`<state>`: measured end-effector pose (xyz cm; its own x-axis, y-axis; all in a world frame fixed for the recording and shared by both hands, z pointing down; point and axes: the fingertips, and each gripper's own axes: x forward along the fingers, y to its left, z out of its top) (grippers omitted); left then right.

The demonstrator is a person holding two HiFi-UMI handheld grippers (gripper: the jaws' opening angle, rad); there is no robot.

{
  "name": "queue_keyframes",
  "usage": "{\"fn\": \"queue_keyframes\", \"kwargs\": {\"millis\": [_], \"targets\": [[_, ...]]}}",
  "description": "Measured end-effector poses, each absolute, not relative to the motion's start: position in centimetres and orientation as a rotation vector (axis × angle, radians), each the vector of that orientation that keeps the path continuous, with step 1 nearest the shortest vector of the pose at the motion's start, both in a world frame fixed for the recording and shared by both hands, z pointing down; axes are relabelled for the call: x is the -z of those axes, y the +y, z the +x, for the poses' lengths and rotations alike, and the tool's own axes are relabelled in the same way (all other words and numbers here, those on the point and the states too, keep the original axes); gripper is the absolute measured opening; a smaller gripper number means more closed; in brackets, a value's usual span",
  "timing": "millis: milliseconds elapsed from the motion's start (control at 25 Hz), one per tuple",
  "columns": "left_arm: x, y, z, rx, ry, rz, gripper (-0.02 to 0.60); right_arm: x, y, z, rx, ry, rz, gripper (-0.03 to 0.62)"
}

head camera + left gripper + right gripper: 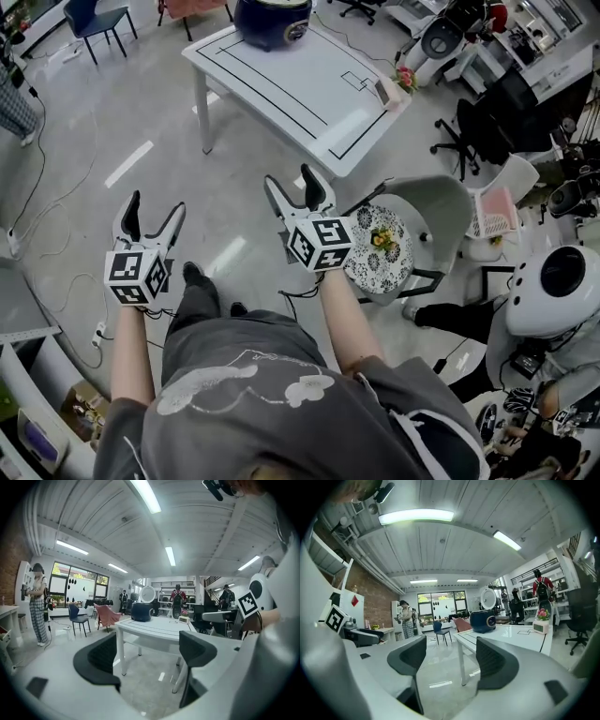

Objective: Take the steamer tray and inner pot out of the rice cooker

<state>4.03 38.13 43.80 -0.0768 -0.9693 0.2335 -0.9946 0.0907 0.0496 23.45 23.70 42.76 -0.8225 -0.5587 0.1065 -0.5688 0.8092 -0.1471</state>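
Note:
The dark blue rice cooker [272, 21] stands with its lid down at the far end of a white table [309, 94]. It also shows in the left gripper view [141, 611] and the right gripper view [483, 620], still well ahead of both. The steamer tray and inner pot are hidden inside it. My left gripper [153, 211] is held out over the floor, open and empty [149, 656]. My right gripper [291, 183] is beside it, nearer the table's front corner, also open with nothing between its jaws [452, 660].
A small clock [386, 91] and pink flowers [405, 77] sit on the table's right corner. A grey chair with a floral cushion [380, 239] stands just right of my right arm. Office chairs [478, 122] and white robot heads [553, 286] crowd the right side. A person [36, 604] stands far left.

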Motion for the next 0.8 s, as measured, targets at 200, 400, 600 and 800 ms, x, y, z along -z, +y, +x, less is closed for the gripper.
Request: {"fn": "queue_keyframes", "kwargs": {"millis": [200,400,600,800], "targets": [[-43.5,32.3,1.1,-0.186,-2.134,2.042,0.41,-43.0,19.3,21.3,-0.249,-2.917,0.957,0.321],[-44.8,25.3,-3.3,-0.172,-2.059,2.095,0.41,-43.8,13.6,18.4,-0.234,-2.874,1.035,0.321],[-45.4,16.2,-9.0,-0.156,-1.938,2.168,0.41,-44.2,6.0,13.9,-0.235,-2.814,1.169,0.321],[-44.7,6.4,-15.1,-0.189,-1.836,2.254,0.41,-43.0,-1.6,7.2,-0.212,-2.777,1.267,0.321]]}}
